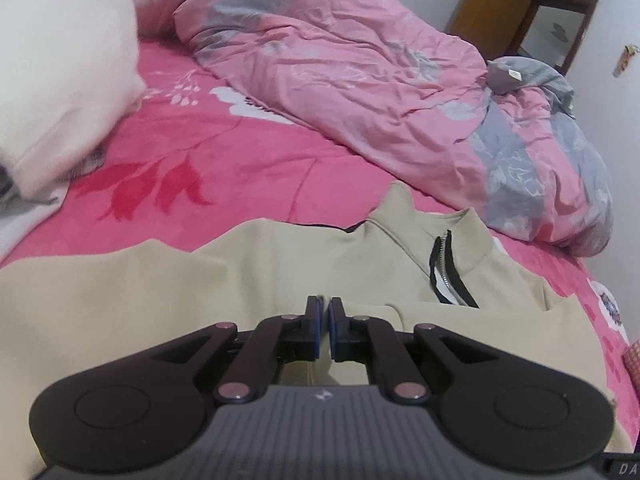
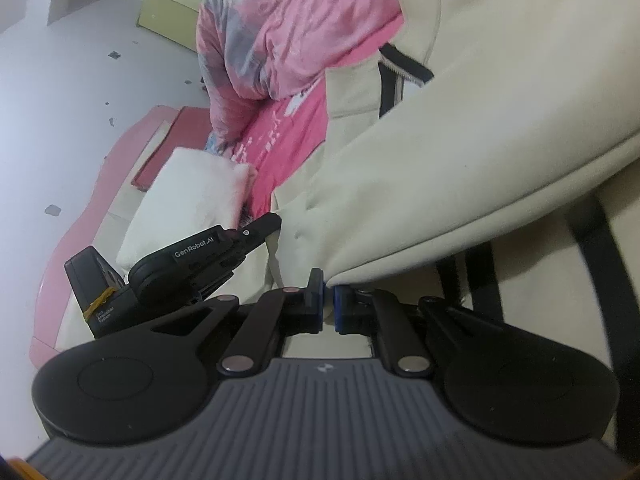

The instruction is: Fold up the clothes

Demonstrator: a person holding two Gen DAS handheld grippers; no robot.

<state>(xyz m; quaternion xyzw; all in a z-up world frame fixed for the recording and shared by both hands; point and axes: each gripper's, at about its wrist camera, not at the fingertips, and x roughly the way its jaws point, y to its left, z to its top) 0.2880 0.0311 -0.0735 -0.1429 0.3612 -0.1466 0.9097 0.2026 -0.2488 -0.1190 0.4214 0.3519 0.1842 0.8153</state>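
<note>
A beige zip-neck sweatshirt (image 1: 248,264) lies across the pink bed, its collar and black zipper (image 1: 444,272) toward the far right. My left gripper (image 1: 324,308) sits low over the sweatshirt with its jaws nearly closed on a fold of the beige cloth. My right gripper (image 2: 328,292) is shut on an edge of the same sweatshirt (image 2: 460,152) and holds that part lifted, so the cloth drapes from the pads. The left gripper (image 2: 256,232) also shows in the right wrist view, at the left against the cloth.
A crumpled pink and grey floral duvet (image 1: 360,64) fills the far side of the bed. A white pillow (image 1: 60,72) lies at the left. A wooden nightstand (image 1: 520,12) stands by the wall. Black straps (image 2: 600,264) hang at the right of the right wrist view.
</note>
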